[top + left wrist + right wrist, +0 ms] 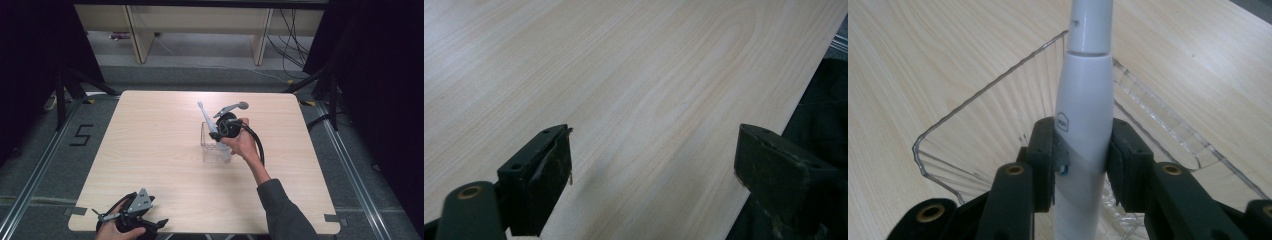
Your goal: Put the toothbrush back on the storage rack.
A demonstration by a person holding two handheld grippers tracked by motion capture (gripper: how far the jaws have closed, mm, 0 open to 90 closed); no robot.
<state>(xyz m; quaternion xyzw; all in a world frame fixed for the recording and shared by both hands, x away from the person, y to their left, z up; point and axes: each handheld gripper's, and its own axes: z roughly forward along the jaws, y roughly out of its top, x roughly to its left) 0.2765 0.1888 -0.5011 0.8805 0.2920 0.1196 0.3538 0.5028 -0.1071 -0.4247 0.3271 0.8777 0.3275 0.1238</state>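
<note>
Tabletop (pixel 150 150): toothbrush (pixel 207 120) upright, head up, in right claw (pixel 216 134).

A light wood table (pixel 160 150) stands on a grey floor (pixel 45 165), with pale shelves (pixel 200 25) and black cables (pixel 292 45) behind it.

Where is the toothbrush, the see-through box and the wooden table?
toothbrush (pixel 1084 115), right gripper view, on its white handle.
see-through box (pixel 993 107), right gripper view, on its clear wall.
wooden table (pixel 155 145), high view, on a bare part.
</note>
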